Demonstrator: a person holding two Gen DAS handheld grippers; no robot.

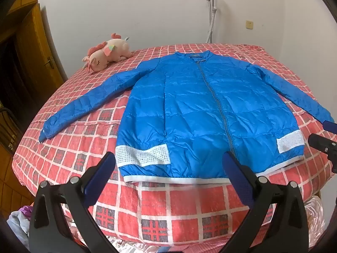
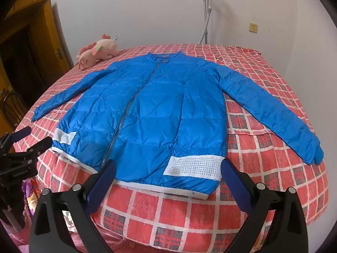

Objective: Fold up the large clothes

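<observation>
A blue padded jacket (image 1: 189, 109) (image 2: 151, 113) lies flat and zipped on the bed, front up, collar toward the wall and both sleeves spread out to the sides. White mesh patches and a white hem band mark its near edge. My left gripper (image 1: 168, 166) hovers open above the near hem on the jacket's left half, with nothing between its fingers. My right gripper (image 2: 168, 170) hangs open over the near hem on the right half, also empty. Each gripper shows at the edge of the other's view: the right gripper (image 1: 324, 137) and the left gripper (image 2: 25, 141).
The bed (image 1: 168, 206) has a red and white checked cover. A pink plush toy (image 1: 105, 54) lies at its far left corner. A garment steamer (image 1: 211, 10) stands against the white wall. A wooden door (image 1: 27, 48) is on the left. Loose clothes (image 1: 19, 219) lie below the bed's near left.
</observation>
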